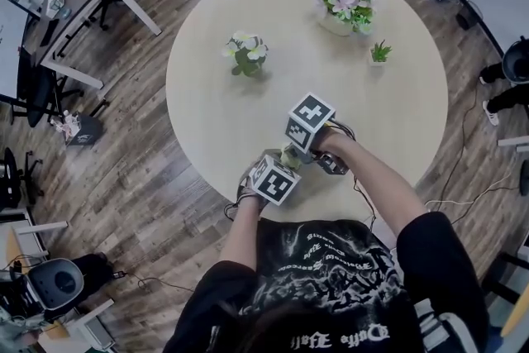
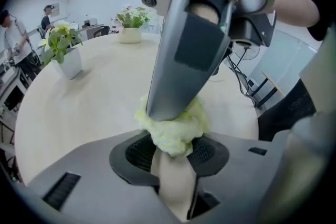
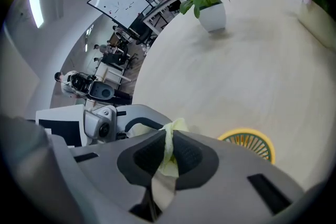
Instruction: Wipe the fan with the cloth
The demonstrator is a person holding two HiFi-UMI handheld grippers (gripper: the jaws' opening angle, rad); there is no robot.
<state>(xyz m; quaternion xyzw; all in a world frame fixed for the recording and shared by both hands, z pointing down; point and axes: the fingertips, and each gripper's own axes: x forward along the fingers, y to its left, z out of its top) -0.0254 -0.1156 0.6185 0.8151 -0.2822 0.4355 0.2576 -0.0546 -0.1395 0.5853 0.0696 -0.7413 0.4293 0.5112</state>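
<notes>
My left gripper (image 2: 170,153) is shut on a pale beige handle (image 2: 176,186), the grip of the small fan. The fan's yellow rim and dark green grille (image 3: 247,142) peek out behind my right gripper's jaw. My right gripper (image 3: 168,148) is shut on a yellow-green cloth (image 3: 169,139). In the left gripper view that cloth (image 2: 170,126) is bunched against the top of the handle, under the right gripper's grey jaws (image 2: 178,60). In the head view both marker cubes meet near the table's front edge, with the cloth (image 1: 289,155) between them.
The round beige table (image 1: 215,120) carries a white-potted plant (image 1: 245,54), a bowl of pink flowers (image 1: 343,4) and a tiny green plant (image 1: 380,54), all farther back. Desks, office chairs and floor cables ring the table; people stand at the far left (image 2: 10,29).
</notes>
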